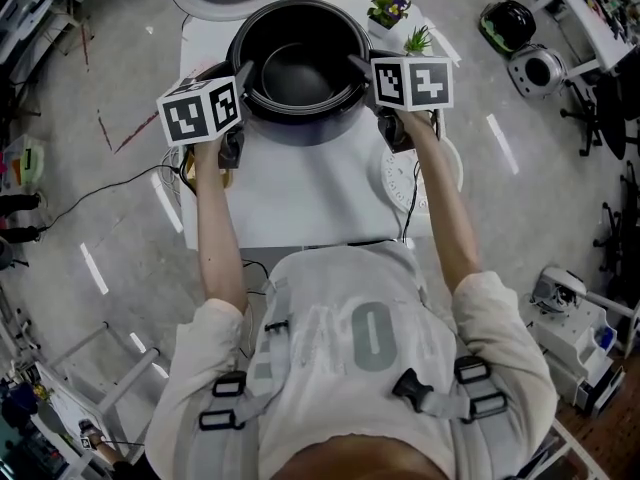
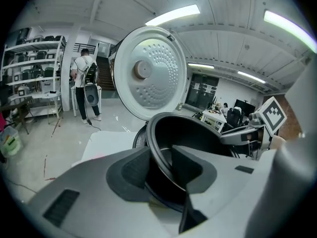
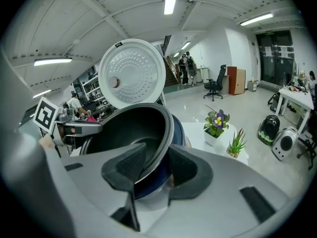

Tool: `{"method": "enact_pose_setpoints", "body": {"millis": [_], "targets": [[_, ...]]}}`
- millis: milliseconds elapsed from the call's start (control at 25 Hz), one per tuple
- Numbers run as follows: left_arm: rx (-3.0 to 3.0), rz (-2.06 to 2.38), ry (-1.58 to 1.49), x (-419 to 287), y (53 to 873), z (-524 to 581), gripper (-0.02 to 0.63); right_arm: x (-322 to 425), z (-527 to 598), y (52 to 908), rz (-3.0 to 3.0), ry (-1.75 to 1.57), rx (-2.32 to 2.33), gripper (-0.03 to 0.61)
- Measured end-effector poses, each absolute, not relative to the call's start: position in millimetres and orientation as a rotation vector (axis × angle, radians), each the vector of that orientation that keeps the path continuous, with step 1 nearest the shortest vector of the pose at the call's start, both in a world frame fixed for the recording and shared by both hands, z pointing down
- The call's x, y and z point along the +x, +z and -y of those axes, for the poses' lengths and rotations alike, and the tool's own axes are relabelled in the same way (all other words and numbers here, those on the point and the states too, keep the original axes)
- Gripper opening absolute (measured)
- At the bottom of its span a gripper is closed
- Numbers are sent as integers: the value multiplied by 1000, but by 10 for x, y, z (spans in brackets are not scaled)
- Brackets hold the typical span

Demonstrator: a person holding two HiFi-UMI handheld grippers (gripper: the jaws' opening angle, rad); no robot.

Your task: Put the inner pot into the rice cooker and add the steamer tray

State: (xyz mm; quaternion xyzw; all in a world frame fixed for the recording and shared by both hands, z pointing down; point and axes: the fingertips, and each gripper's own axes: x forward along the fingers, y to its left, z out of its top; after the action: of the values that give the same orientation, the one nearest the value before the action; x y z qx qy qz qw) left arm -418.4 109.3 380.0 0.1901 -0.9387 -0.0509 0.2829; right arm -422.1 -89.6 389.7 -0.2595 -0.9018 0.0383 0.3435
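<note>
Inner pot (image 1: 300, 63) sat in the rice cooker (image 1: 300, 134), its rim loosely between the part-open jaws of the left gripper (image 1: 244, 71) and right gripper (image 1: 360, 65). Potted plants (image 1: 388, 10) stood just behind. Only the head view showed the steamer tray (image 1: 396, 184).

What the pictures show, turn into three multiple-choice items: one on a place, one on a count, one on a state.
1. What passes between the jaws of the left hand-held gripper and of the right hand-held gripper?
A. the inner pot's rim
B. a plant
C. a spoon

2. How many potted plants stand on the table?
A. one
B. two
C. four

3. The rice cooker's lid is:
A. shut
B. swung up open
C. lying on the floor

Key: 1 A, both gripper views show the dark rim between the jaws. 2 B, a flowering one and a green one stand at the far right corner. 3 B, its white underside faces both gripper cameras.
</note>
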Motion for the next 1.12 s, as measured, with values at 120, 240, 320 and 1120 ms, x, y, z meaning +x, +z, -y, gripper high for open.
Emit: {"method": "enact_pose_setpoints", "body": {"millis": [120, 240, 320, 1120], "targets": [[500, 2502, -150, -4190, 3867, -1123, 132, -4239, 866, 3891, 2349, 62, -683, 154], [500, 2510, -135, -4199, 3864, -1090, 134, -4245, 890, 3890, 2359, 25, -690, 160], [506, 2523, -131, -4216, 3851, -1086, 135, -4258, 889, 3887, 2367, 13, -698, 163], [418, 2618, -7, -4208, 3880, -1152, 138, -4263, 812, 3910, 2490, -199, -639, 184]]}}
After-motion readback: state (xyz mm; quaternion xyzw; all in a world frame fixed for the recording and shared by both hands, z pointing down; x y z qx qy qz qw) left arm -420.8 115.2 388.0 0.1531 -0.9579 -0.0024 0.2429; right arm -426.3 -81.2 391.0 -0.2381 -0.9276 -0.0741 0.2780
